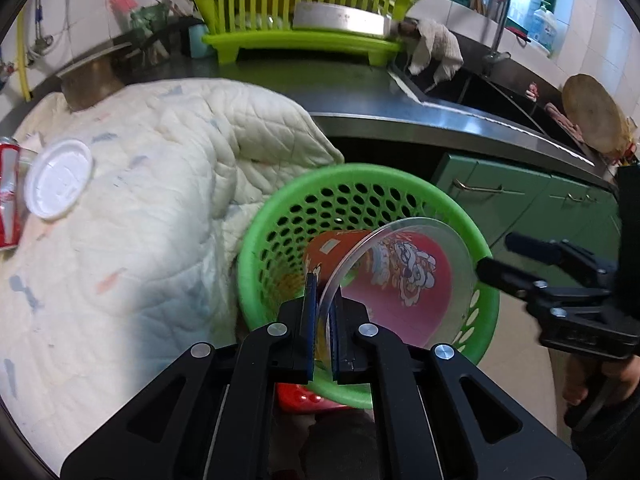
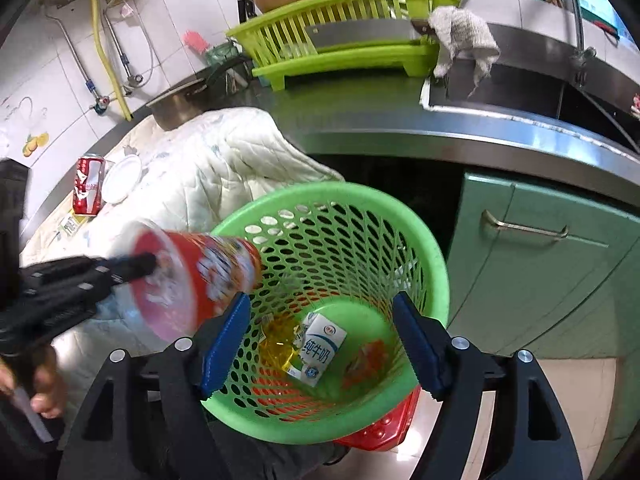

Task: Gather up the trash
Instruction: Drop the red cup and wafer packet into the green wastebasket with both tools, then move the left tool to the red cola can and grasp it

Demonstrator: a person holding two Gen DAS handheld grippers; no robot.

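My left gripper (image 1: 323,320) is shut on the rim of a clear plastic cup with a red cartoon print (image 1: 400,276) and holds it on its side over the green perforated basket (image 1: 486,280). In the right wrist view the cup (image 2: 196,276) hangs at the basket's left rim (image 2: 328,196), held by the left gripper (image 2: 150,260). My right gripper (image 2: 320,340) is open and empty above the basket. Inside lie a milk carton (image 2: 318,350) and yellow and orange wrappers. A white lid (image 1: 58,178) and a red can (image 1: 8,192) lie on the quilted cloth (image 1: 160,160).
A steel counter (image 1: 400,112) with a lime dish rack (image 1: 304,12) and a sink (image 1: 500,92) runs behind. Green cabinets (image 2: 540,248) stand under it. A red stool (image 2: 380,432) supports the basket. A steel pot (image 2: 180,108) sits at the cloth's far edge.
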